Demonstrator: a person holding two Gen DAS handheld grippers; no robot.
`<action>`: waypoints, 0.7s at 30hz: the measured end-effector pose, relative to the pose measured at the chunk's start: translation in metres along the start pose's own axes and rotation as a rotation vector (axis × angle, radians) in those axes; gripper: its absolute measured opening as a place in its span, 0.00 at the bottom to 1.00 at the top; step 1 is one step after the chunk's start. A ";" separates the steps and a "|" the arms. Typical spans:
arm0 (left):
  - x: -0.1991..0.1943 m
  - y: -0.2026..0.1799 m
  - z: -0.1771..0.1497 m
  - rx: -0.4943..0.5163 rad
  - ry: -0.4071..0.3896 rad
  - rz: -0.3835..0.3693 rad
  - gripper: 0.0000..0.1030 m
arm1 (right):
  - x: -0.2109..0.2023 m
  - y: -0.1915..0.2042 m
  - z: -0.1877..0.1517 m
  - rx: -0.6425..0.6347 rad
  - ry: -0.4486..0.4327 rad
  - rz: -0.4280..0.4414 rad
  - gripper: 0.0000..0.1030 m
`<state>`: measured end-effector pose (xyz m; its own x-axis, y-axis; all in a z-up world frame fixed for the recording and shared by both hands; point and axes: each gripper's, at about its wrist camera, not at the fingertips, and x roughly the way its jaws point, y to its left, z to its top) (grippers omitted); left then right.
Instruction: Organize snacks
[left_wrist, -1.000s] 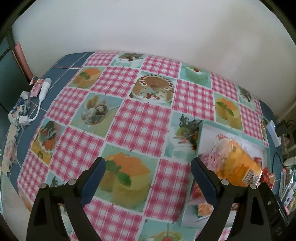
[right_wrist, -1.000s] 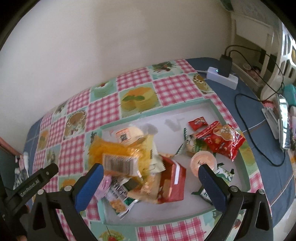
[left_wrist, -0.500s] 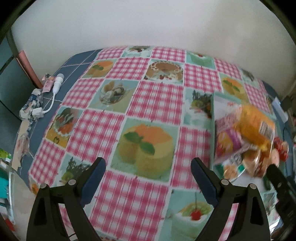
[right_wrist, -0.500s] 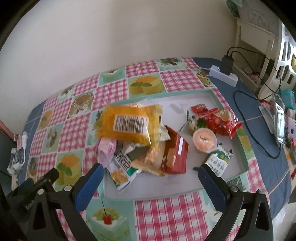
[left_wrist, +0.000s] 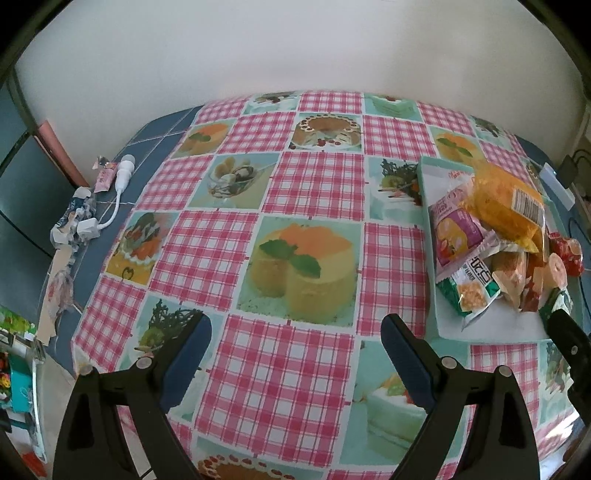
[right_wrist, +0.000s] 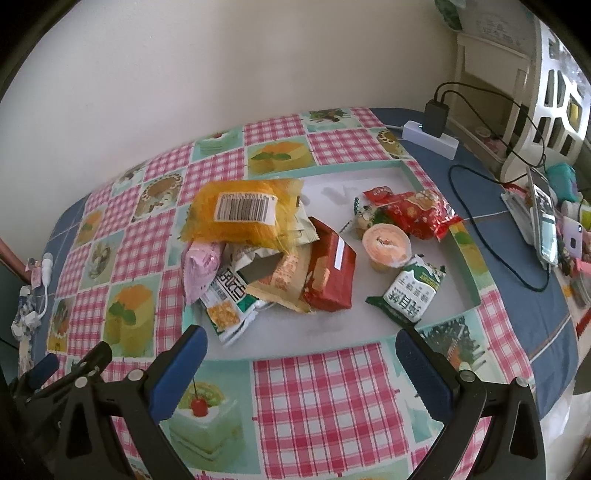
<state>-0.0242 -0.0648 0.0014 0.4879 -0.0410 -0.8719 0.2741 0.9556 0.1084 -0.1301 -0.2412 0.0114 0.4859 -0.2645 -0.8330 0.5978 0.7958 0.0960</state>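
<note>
Snack pile on a white, mint-edged tray (right_wrist: 373, 334) near the right end of the worktop (left_wrist: 295, 184), which is covered by a pink-checked cloth. Compared with the views one second ago, both cameras have pulled back and risen: more of the near edge of the worktop shows, the whole tray now fits in the right wrist view, and no packet has shifted within the heap. This reads as a retreat to survey the pile, not a grasp; whether sorting is ahead or finished cannot be judged.

The orange bag (right_wrist: 240, 214) lies on top of the heap at the tray's left side, over the pink packet (right_wrist: 201, 267), the green-and-white packet (right_wrist: 229, 306) and the red box (right_wrist: 328, 273). The jelly cup (right_wrist: 386, 243), the milk carton (right_wrist: 412, 288) and the red bags (right_wrist: 413, 212) lie apart towards the tray's right edge.

The right gripper (right_wrist: 301, 369) hangs spread wide and empty over the tray's near edge, well short of the heap. The left gripper (left_wrist: 295, 362), likewise spread and empty, hangs over bare cloth, with the tray off to its right.
</note>
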 end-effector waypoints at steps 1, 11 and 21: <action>-0.001 0.001 0.000 -0.001 -0.004 -0.001 0.91 | -0.001 -0.001 -0.001 0.001 0.000 0.000 1.00; -0.002 0.000 0.001 0.015 -0.002 0.020 0.91 | 0.006 -0.002 -0.005 -0.013 0.042 -0.009 1.00; 0.007 0.001 0.001 0.021 0.029 0.033 0.91 | 0.016 -0.001 -0.006 -0.014 0.098 -0.030 1.00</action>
<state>-0.0197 -0.0640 -0.0044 0.4733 -0.0006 -0.8809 0.2755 0.9499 0.1474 -0.1270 -0.2426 -0.0054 0.4029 -0.2348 -0.8846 0.6019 0.7961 0.0628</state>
